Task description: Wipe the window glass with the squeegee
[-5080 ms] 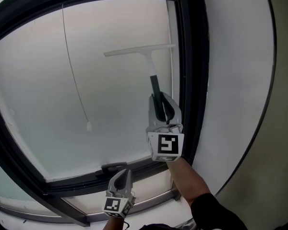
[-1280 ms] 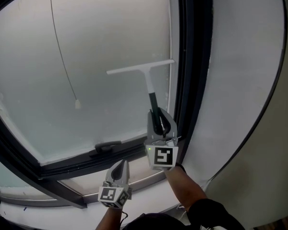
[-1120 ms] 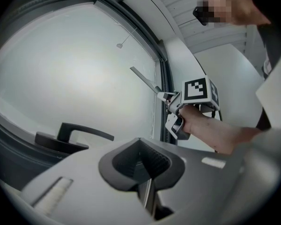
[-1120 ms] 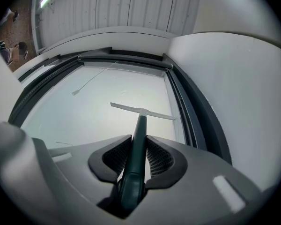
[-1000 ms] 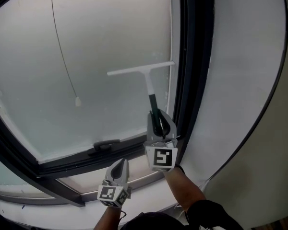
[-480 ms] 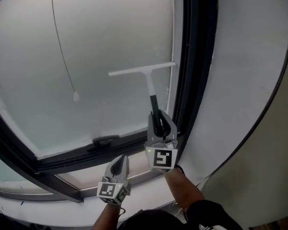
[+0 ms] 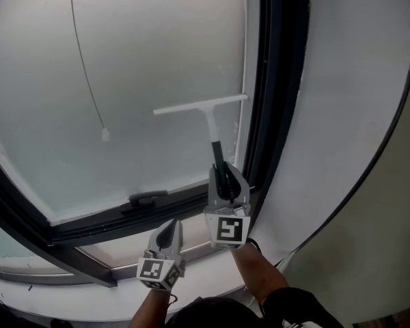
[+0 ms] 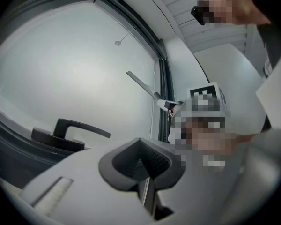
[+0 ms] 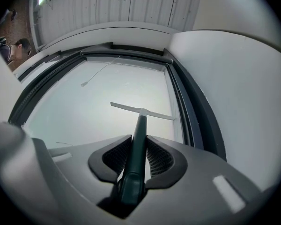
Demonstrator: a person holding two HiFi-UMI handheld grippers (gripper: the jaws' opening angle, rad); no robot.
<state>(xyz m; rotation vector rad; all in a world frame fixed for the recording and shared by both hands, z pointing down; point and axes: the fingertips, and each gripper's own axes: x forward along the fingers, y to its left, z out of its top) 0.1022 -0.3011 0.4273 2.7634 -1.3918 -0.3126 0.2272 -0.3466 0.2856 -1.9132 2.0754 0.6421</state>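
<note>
The squeegee has a white blade (image 7: 200, 105) and a dark green handle (image 7: 217, 157). Its blade lies flat on the frosted window glass (image 7: 123, 74), with its right end near the dark right frame. My right gripper (image 7: 226, 181) is shut on the handle below the blade. In the right gripper view the handle (image 9: 136, 144) runs up between the pads of the right gripper (image 9: 138, 156) to the blade (image 9: 141, 110). My left gripper (image 7: 169, 235) hangs lower left by the sill, shut with nothing in it. In the left gripper view the squeegee (image 8: 143, 85) shows beyond the left gripper (image 8: 141, 157).
A black window handle (image 7: 145, 198) sits on the bottom frame, also in the left gripper view (image 8: 68, 128). A thin cord with a small pull (image 7: 104, 134) hangs over the glass at left. The dark frame post (image 7: 273, 80) and a white wall (image 7: 342, 115) bound the right side.
The squeegee and my right gripper have slid down the glass along the right frame, closer to the bottom frame. My left gripper has stayed low and shut.
</note>
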